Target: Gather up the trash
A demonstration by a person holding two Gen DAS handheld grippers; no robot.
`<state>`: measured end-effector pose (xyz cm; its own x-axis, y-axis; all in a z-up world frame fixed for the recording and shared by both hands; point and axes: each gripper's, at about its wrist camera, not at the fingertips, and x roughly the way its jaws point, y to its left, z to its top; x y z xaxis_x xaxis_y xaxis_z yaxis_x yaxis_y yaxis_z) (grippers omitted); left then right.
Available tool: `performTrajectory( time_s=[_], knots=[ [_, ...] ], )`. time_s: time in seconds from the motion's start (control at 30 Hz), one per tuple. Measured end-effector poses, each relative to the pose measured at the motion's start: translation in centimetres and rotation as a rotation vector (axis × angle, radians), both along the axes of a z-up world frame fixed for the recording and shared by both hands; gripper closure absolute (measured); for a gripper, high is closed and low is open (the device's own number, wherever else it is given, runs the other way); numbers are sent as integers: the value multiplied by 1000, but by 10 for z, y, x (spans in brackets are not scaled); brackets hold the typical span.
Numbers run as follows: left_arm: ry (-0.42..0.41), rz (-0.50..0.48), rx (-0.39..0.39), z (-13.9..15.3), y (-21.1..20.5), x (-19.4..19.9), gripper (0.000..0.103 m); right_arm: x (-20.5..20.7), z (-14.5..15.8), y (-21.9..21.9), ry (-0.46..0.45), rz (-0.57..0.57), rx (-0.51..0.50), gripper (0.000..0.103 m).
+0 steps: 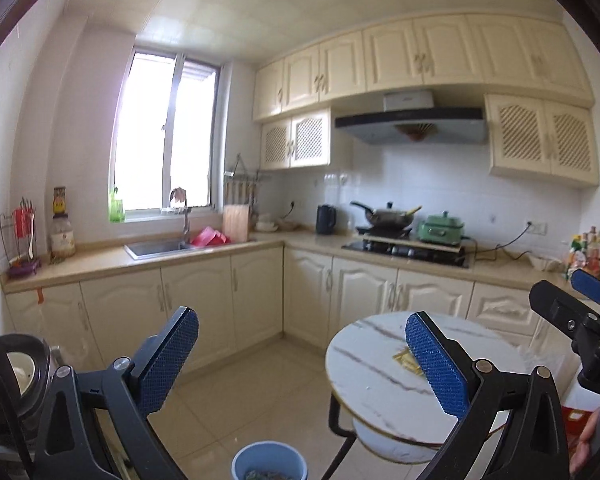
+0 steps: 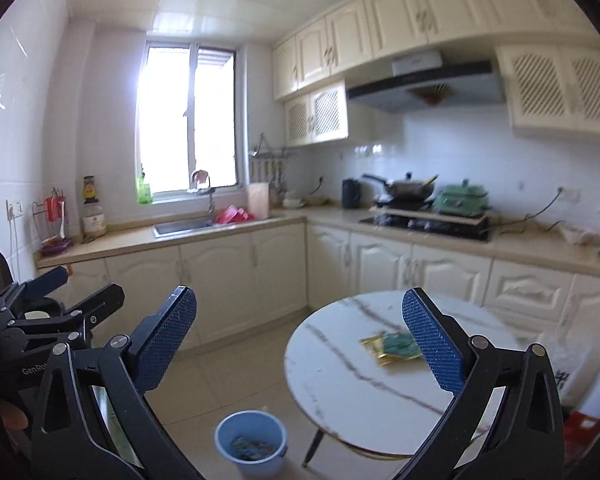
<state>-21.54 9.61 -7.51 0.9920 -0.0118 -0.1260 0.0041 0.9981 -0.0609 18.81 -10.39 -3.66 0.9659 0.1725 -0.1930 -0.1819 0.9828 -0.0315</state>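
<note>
Both grippers, left (image 1: 300,360) & right (image 2: 300,356), jaws spread, empty, held high w/ approach room. Wrappers (image 2: 392,347) on round table (image 2: 340,392); blue bin (image 2: 252,446) below, ready for drop.

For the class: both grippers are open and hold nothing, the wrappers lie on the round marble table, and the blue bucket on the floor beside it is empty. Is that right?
Not quite. The blue bucket already has some scraps in the bottom, as the right wrist view shows. The rest stands: the left gripper and right gripper are open and hold nothing, and the wrappers lie on the round marble table.
</note>
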Motion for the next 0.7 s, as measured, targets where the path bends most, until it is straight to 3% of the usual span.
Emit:
performTrajectory(
  time_s=[0.17,0.27,0.3,0.47,0.7],
  knots=[
    [-62,-18,9,-16,-1,-44,1,-29,20,-10,-64,-51,-13,0],
    [-66,-29,18,-31,-2,-51,1,-37,23,-16,-76,-69,-12,0],
    [-65,-33,21,-37,1,-34,1,-37,22,-20,-76,-73,-10,0],
    [-52,-36,28,-46,4,-30,1,-33,19,-30,-66,-92,5,0],
    [-29,-39,32,-28,3,16,1,-25,15,-40,-52,-112,12,0]
  ],
)
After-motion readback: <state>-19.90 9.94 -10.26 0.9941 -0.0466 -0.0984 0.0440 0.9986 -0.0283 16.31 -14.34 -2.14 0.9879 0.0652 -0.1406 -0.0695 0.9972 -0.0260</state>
